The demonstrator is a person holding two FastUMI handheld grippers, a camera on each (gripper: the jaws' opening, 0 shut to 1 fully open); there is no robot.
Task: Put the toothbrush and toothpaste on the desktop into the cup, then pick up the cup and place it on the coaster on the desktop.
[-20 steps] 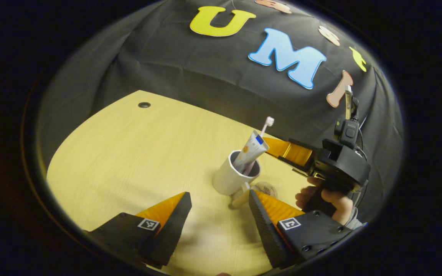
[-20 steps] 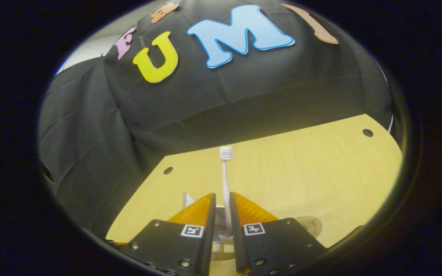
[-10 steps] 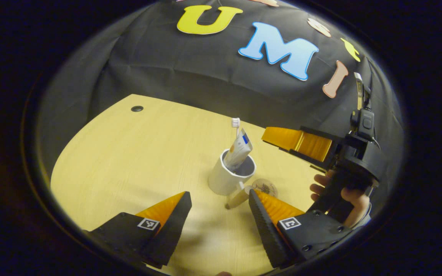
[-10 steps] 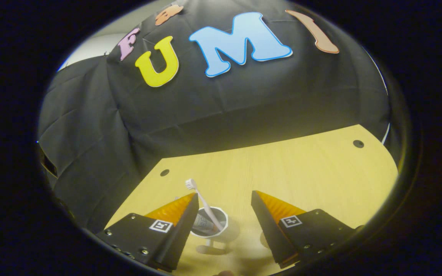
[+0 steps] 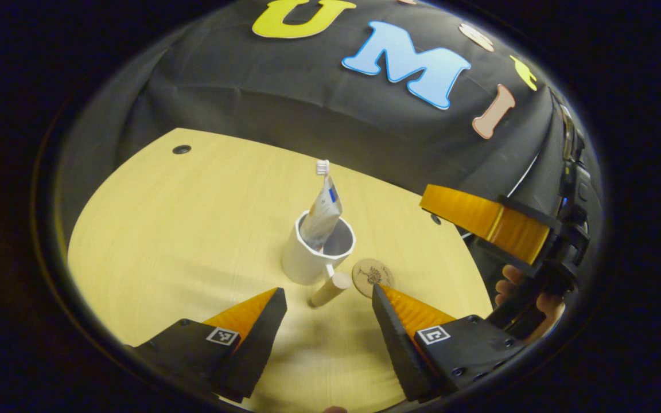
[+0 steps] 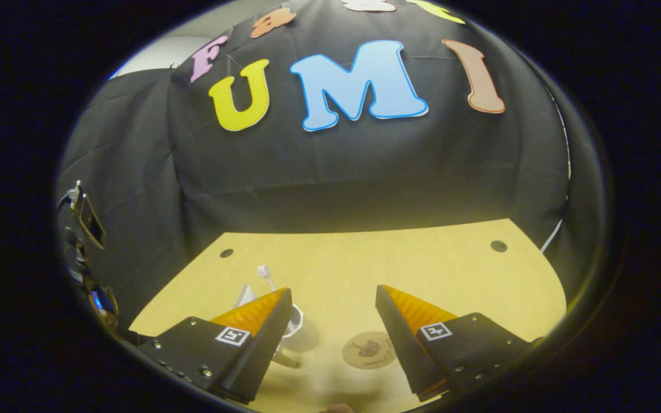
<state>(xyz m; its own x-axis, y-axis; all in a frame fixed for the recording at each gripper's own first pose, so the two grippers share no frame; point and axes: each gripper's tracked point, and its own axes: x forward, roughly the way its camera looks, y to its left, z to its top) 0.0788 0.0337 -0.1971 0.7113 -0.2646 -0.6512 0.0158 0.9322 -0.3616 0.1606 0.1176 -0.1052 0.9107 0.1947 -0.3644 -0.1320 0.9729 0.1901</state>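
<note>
Pale wood desktop (image 5: 181, 229) backed by black cloth wall; round cable holes near the far edge.

Just changed: a second ago right gripper (image 6: 330, 298) pinched shut around the toothbrush (image 5: 322, 167) above the cup (image 5: 313, 258); half a second ago spread open with brush dropped in; now pulled back to the right and well apart from the cup, fingers wide, holding nothing. Seen also in left gripper view at the right edge, a hand (image 5: 537, 298) around its grip. Meaning: loading step looks finished, since both brush and toothpaste (image 5: 322, 209) stand leaning inside the cup, brush head poking above the tube. Remaining, by judgement: grasp cup, lift, set on coaster (image 5: 372, 275).

Left gripper (image 5: 327, 298) low over the desktop, fingers wide apart, empty, pointed at the cup's handle (image 5: 330, 288), which sticks out toward it. Coaster flat on the desktop just beside the cup, on its right in left gripper view, near the handle tip; touching or not, cannot tell.

Counts: 1 cup, 1 toothbrush, 1 toothpaste tube, 1 coaster, 2 grippers, 1 hand seen. Cable holes: 2 in each view.

Risk guess: tall leaning contents could tip the cup if grabbed by the handle alone.
</note>
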